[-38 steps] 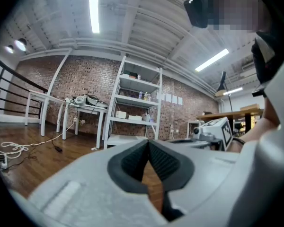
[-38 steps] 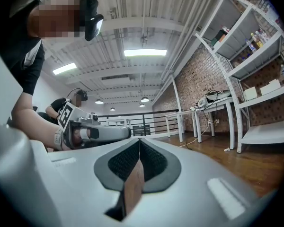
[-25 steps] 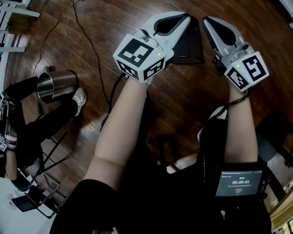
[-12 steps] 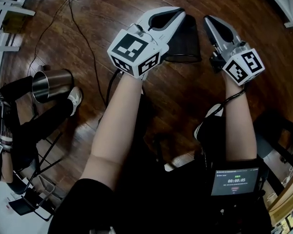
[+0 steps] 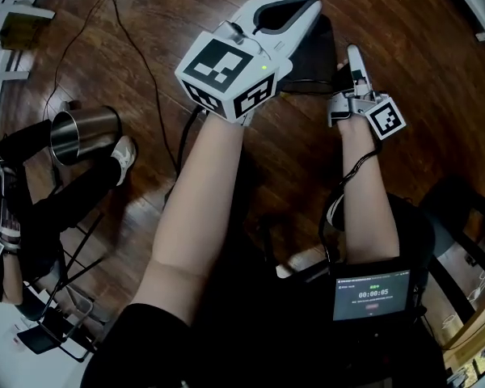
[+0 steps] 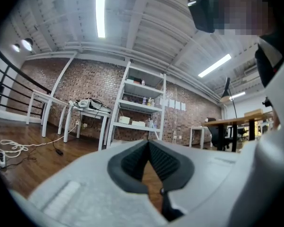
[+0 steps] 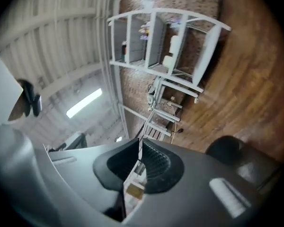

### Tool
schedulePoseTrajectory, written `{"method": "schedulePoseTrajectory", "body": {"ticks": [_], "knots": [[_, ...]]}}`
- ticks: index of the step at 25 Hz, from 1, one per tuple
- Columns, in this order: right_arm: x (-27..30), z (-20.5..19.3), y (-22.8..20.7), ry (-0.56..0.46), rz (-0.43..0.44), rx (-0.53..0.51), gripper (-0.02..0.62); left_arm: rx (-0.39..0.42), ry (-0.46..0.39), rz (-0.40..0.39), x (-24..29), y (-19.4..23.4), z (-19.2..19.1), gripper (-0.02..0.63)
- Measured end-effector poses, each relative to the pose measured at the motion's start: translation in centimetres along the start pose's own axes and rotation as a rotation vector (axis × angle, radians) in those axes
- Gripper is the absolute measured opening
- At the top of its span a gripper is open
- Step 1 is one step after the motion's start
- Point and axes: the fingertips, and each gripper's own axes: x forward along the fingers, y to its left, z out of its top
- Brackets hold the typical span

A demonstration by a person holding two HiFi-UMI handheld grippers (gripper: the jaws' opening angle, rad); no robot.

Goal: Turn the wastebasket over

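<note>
left claw (image 5: 310, 5) closed, empty | right claw (image 5: 353, 53) closed, empty | we see the bin (image 5: 319, 59) between them, maybe touching the left one

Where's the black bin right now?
Head view, top middle: the black bin is on the wooden floor, between the left gripper and the right gripper.

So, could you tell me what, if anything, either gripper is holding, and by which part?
Nothing: the left gripper and right gripper both have fingers shut and empty; the wastebasket sits between them.
</note>
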Motion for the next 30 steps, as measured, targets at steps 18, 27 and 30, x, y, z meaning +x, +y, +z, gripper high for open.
{"method": "schedulePoseTrajectory", "body": {"ticks": [18,27,30], "knots": [[-10.7,-11.0,-12.7,-0.158,-0.335,0.377,0.138,-0.048,-0.058,0.000,-0.7,-0.1,1.5,0.002],[-10.5,-13.3,-16.7,-0.117,-0.420,0.371,0.150,-0.071,-0.082,0.012,-0.8,0.4,2.0,0.002],[-9.7,-13.6,-17.8,-0.108,-0.428,0.369,0.155,-0.076,-0.088,0.016,-0.8,0.4,2.1,0.002]]}}
